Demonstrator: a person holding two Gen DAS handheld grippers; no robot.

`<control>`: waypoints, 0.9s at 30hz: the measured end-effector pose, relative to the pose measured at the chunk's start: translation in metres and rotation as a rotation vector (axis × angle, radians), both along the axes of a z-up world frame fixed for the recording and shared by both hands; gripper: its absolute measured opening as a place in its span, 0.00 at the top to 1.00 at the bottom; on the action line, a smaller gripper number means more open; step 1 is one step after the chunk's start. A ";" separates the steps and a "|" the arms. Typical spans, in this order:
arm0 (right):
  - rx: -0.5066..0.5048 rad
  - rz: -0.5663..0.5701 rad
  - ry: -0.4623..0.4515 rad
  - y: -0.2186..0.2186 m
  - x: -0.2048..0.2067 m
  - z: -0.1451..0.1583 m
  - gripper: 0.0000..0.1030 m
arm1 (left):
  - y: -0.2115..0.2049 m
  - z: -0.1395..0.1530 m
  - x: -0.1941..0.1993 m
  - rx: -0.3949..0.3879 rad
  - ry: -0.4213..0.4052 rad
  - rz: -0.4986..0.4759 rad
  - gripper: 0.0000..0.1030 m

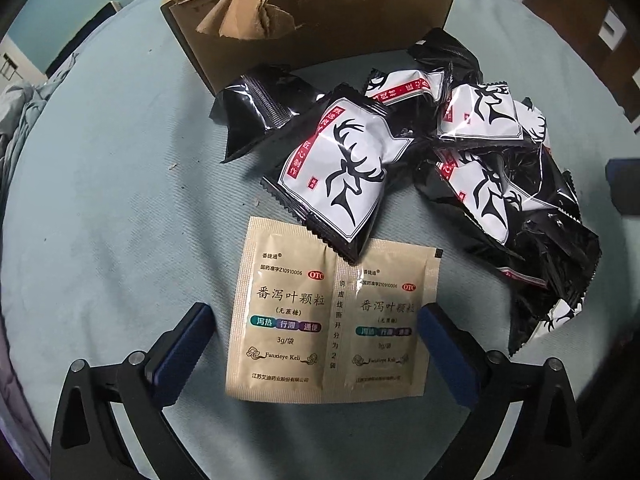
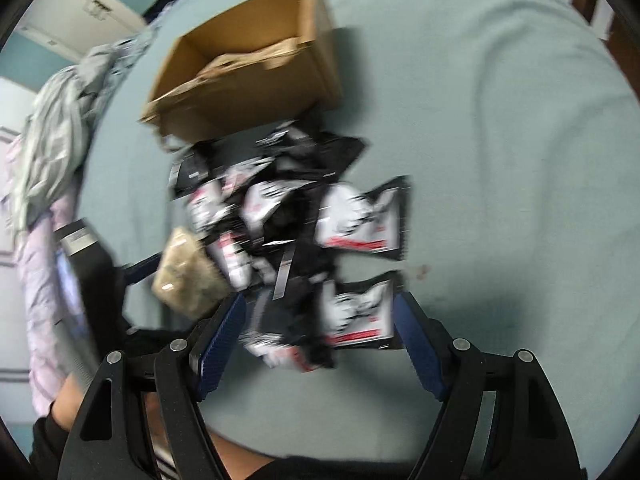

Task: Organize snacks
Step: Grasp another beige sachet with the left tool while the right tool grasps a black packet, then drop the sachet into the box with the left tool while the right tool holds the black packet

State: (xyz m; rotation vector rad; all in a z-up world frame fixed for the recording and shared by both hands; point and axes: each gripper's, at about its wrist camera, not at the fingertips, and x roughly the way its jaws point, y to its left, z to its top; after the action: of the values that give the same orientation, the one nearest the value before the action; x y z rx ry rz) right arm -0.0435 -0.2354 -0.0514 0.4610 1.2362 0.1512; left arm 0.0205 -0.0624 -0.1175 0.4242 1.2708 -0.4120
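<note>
**A:** ok so what's the layout here, biggest stuff first?

**B:** Everything sits on a bed (image 1: 100,200) with a pale blue-green sheet. At the far end there's an open cardboard box (image 1: 320,12) with crumpled brown paper inside. Rumpled grey bedding (image 2: 60,128) is bunched along the bed's edge in the right wrist view.

**A:** and the snacks?

**B:** Pile of black-and-white snack packets (image 1: 480,152) with a deer logo, heaped just in front of the box. One deer packet (image 1: 340,172) lies a bit apart from the heap, its corner overlapping a tan twin sachet (image 1: 332,320) that's flat on the sheet, nearer the camera.

**A:** claws?

**B:** Left claw (image 1: 312,344) is spread wide, pointing down, with the tan sachet between its blue pads. The right-hand pad overlaps the sachet's edge, can't tell if it's touching; the other one's clear of it. Not gripping. Right claw (image 2: 320,320) is released too, hanging over the near end of the pile with packets between the pads. That view's motion-blurred, so I can't tell contact.
</note>
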 end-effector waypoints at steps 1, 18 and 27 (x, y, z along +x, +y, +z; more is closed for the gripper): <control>0.002 0.016 0.001 0.004 0.001 -0.001 0.26 | 0.001 -0.001 0.000 0.001 -0.002 0.000 0.00; -0.112 0.156 0.040 0.054 0.015 -0.023 0.26 | 0.031 0.026 0.024 -0.082 0.059 0.044 0.95; -0.217 0.255 0.014 0.087 0.010 -0.029 0.45 | 0.050 0.066 0.016 -0.162 -0.008 0.093 0.96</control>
State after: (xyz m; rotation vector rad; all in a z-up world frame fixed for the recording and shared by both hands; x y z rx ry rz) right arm -0.0335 -0.1483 -0.0807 0.1159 1.3058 0.2280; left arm 0.0364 -0.0120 -0.0516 0.2289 1.2337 -0.4302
